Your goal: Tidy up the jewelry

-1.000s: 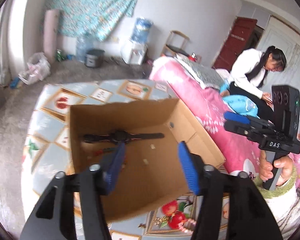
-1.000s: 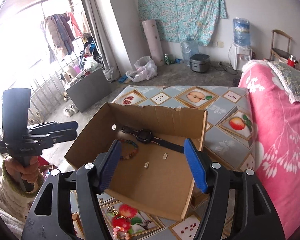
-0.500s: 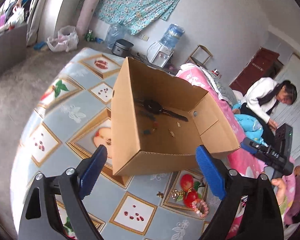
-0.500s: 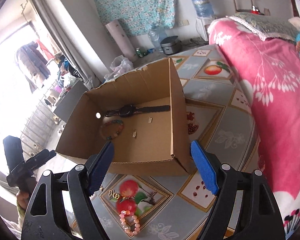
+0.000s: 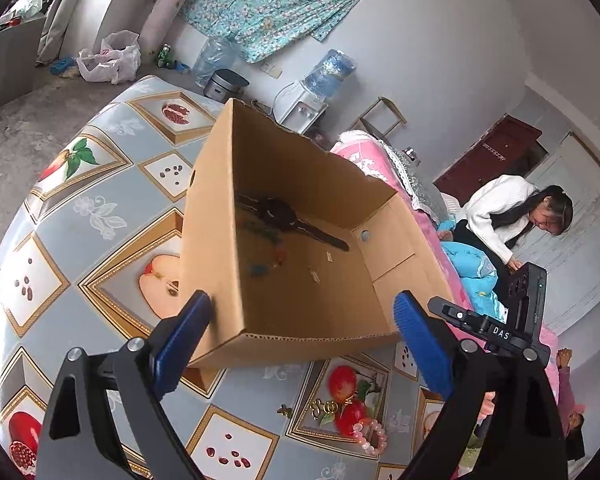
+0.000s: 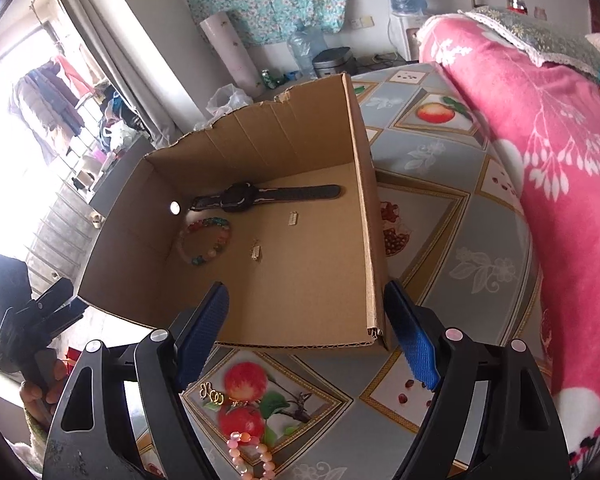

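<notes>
An open cardboard box (image 5: 320, 176) (image 6: 352, 168) stands on the fruit-patterned tablecloth. Inside lie a black watch (image 6: 260, 197) (image 5: 288, 218), a coloured bead bracelet (image 6: 206, 240) and two small gold clasps (image 6: 293, 218). In front of the box lie a pink bead bracelet (image 6: 252, 456) (image 5: 370, 436) and a gold chain piece (image 6: 212, 394) (image 5: 328, 406). My left gripper (image 5: 300, 344) is open and empty above the box's near edge. My right gripper (image 6: 308, 332) is open and empty, also at the near edge. Each gripper shows in the other's view (image 5: 496, 328) (image 6: 32, 320).
A pink flowered bedspread (image 6: 540, 140) borders the table on the right. A person in white (image 5: 512, 216) sits behind it. A water dispenser (image 5: 312, 92), a cooker and bags stand along the far wall.
Both grippers have moved closer to the box's near edge and tilted. The box contents have not moved. Both stay open.
</notes>
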A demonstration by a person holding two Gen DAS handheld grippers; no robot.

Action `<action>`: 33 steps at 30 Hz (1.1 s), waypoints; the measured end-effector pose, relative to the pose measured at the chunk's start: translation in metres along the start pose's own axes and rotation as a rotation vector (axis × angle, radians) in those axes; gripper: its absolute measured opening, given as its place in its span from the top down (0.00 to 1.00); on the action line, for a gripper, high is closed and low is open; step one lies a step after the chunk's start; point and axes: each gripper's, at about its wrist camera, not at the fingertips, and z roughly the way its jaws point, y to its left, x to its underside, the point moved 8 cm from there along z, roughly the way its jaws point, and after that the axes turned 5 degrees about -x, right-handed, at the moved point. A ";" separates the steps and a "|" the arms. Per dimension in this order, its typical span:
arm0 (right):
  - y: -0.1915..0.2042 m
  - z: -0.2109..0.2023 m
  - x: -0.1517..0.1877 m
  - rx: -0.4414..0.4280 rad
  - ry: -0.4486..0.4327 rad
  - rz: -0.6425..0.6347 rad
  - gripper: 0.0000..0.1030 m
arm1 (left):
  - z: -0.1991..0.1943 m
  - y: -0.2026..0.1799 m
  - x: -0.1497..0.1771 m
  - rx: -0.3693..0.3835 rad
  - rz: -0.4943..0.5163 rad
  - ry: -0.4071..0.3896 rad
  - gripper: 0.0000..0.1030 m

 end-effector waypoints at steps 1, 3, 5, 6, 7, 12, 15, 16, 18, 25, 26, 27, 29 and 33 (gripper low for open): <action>0.000 0.000 0.000 0.001 0.000 0.000 0.25 | -0.001 0.000 0.000 0.002 0.001 -0.001 0.13; 0.000 0.001 -0.001 0.005 0.003 0.000 0.25 | -0.003 0.000 0.001 0.000 0.003 -0.003 0.13; 0.000 0.002 -0.002 0.014 0.006 -0.003 0.25 | -0.005 -0.001 0.002 -0.001 0.007 -0.008 0.13; 0.000 0.003 -0.003 0.019 0.007 -0.005 0.25 | -0.006 -0.001 0.001 0.000 0.009 -0.011 0.13; 0.001 0.003 -0.003 0.024 0.007 -0.009 0.25 | -0.006 -0.002 0.002 0.002 0.010 -0.015 0.13; 0.002 0.008 -0.006 0.059 -0.010 -0.034 0.25 | -0.008 -0.004 0.006 0.000 0.045 -0.024 0.13; 0.002 0.011 -0.008 0.084 -0.014 -0.049 0.25 | -0.010 -0.006 0.008 -0.001 0.053 -0.026 0.13; 0.001 0.011 -0.009 0.089 -0.014 -0.052 0.25 | -0.010 -0.007 0.008 -0.003 0.056 -0.026 0.13; 0.000 0.012 -0.010 0.090 -0.016 -0.051 0.25 | -0.011 -0.009 0.010 -0.010 0.067 -0.025 0.13; -0.001 0.013 -0.012 0.096 -0.019 -0.058 0.25 | -0.014 -0.012 0.013 -0.019 0.087 -0.026 0.13; -0.001 0.014 -0.012 0.098 -0.019 -0.059 0.25 | -0.014 -0.012 0.013 -0.022 0.092 -0.026 0.13; -0.001 0.014 -0.012 0.098 -0.019 -0.057 0.25 | -0.014 -0.013 0.013 -0.024 0.095 -0.027 0.13; -0.001 0.015 -0.013 0.098 -0.020 -0.059 0.25 | -0.014 -0.014 0.014 -0.033 0.103 -0.027 0.13; -0.002 0.015 -0.013 0.093 -0.021 -0.057 0.25 | -0.013 -0.015 0.014 -0.046 0.112 -0.027 0.13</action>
